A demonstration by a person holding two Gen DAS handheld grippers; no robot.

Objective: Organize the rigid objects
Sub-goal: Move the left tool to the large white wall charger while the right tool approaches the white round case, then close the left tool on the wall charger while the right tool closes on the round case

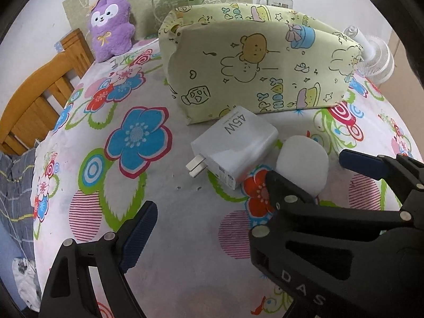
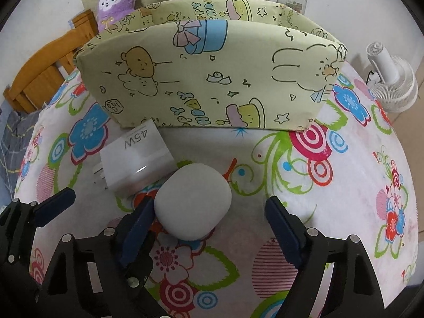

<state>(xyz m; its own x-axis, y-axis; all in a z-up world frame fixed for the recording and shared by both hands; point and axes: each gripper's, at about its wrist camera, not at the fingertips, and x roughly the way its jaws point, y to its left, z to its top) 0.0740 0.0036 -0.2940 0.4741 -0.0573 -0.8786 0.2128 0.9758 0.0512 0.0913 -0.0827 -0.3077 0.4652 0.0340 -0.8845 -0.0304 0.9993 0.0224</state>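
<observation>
One white charger [image 1: 234, 148] (marked 45W) and one white rounded case [image 2: 193, 201] are seen on the flowered bench [image 2: 344, 185], touching each other, just in front of one pale green fabric box [image 2: 209, 76]. The right gripper [image 2: 209, 213] is held with fingers [image 2: 282, 225] spread around the case, one finger close beside it. The left gripper [image 1: 201, 212] is spread too, with nothing between its fingers. Two fans, one plush and one jar are noted behind.
</observation>
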